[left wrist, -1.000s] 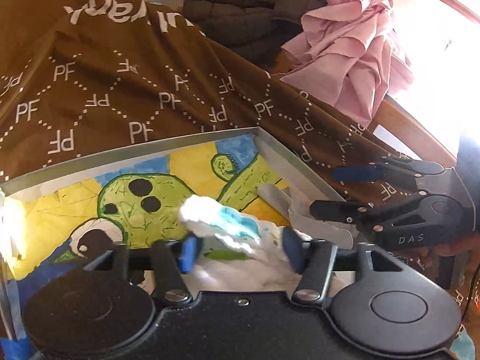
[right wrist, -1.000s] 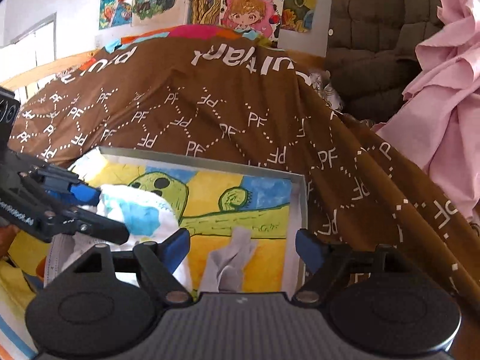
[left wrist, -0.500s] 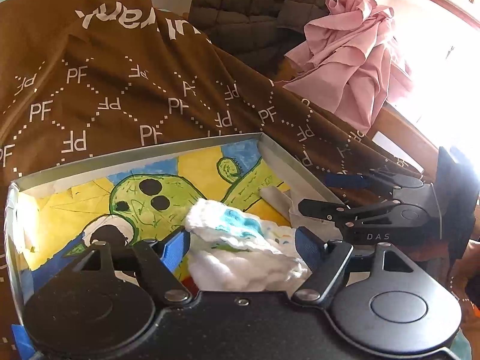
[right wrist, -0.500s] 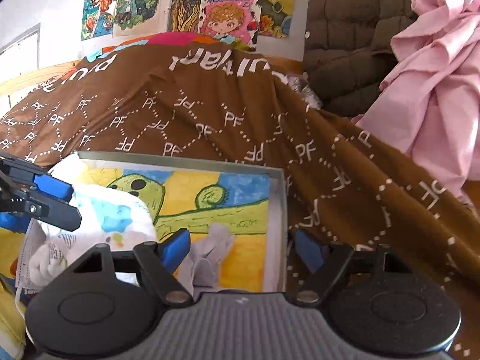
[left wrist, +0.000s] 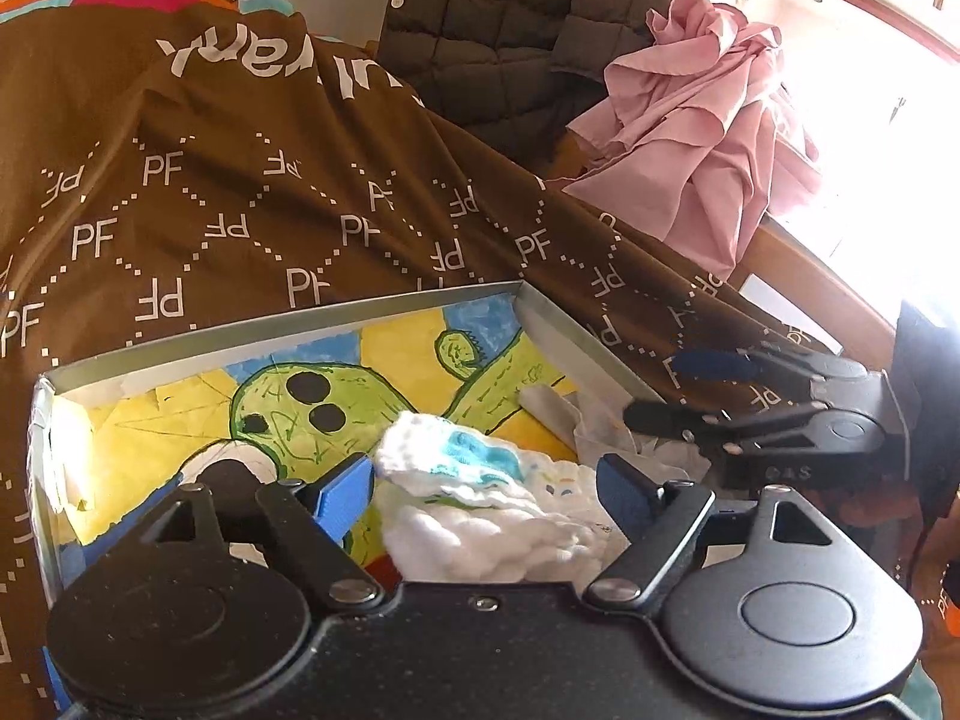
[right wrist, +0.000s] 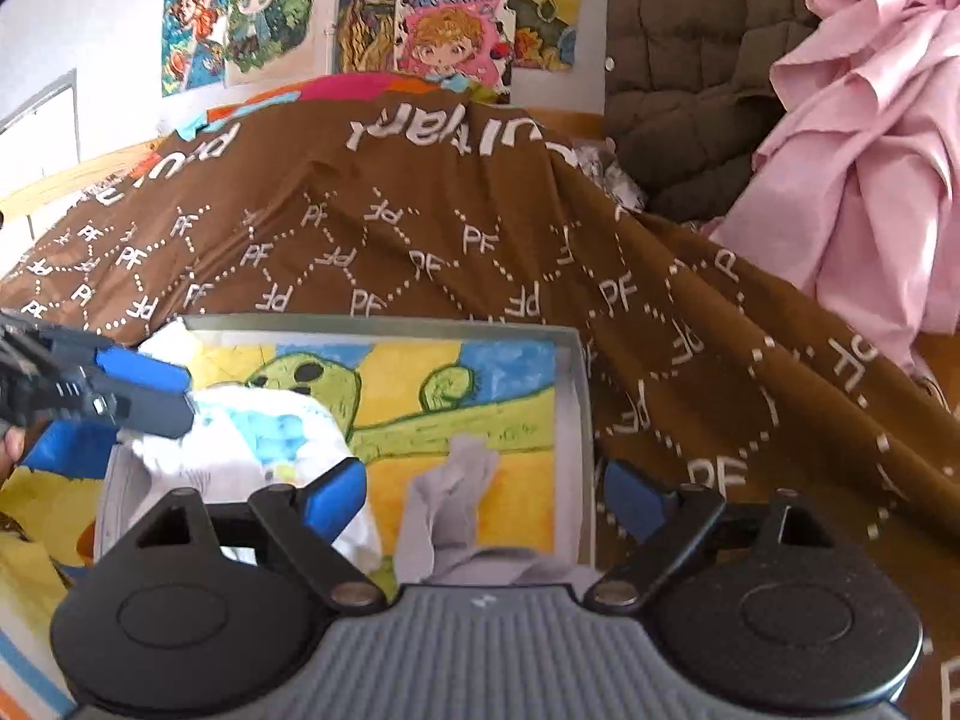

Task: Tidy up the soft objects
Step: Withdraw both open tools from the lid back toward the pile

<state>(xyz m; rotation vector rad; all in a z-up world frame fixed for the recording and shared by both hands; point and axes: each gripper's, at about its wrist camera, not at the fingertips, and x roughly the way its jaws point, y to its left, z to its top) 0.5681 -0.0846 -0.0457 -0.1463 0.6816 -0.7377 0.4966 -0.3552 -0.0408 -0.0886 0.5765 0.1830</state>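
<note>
Right now the white and blue cloth (left wrist: pixel 480 480) lies bunched in the near part of the shallow box (left wrist: pixel 270 330), on top of the cactus drawing (left wrist: pixel 336 396) that lines its floor. Seen from my left wrist camera, its bulk runs roughly across the view, from the blue-patched fold on the left down to the puffy white mass close under the camera. It sits directly ahead of my left gripper (left wrist: pixel 480 495), between the two blue pads but not pressed by either; I can see gaps on both sides. Those jaws stand wide and have just been opening, so I judge the cloth is released and resting in the box.

My right gripper (right wrist: pixel 480 501) is also spread wide, its jaws having just opened further, and nothing is clamped in it. Ahead of it, slightly left of centre, a grey cloth (right wrist: pixel 450 498) stands crumpled in the box near the right wall (right wrist: pixel 573 450), its long axis running away from the camera. From the left wrist view the right gripper (left wrist: pixel 690 390) hovers just beyond the box's right edge, above that grey piece.

So each cloth lies nearest its own gripper: white to the left hand, grey to the right. Around the box spreads the brown patterned blanket (left wrist: pixel 240 192), with a pink garment (right wrist: pixel 870 150) heaped well apart at the far right.
</note>
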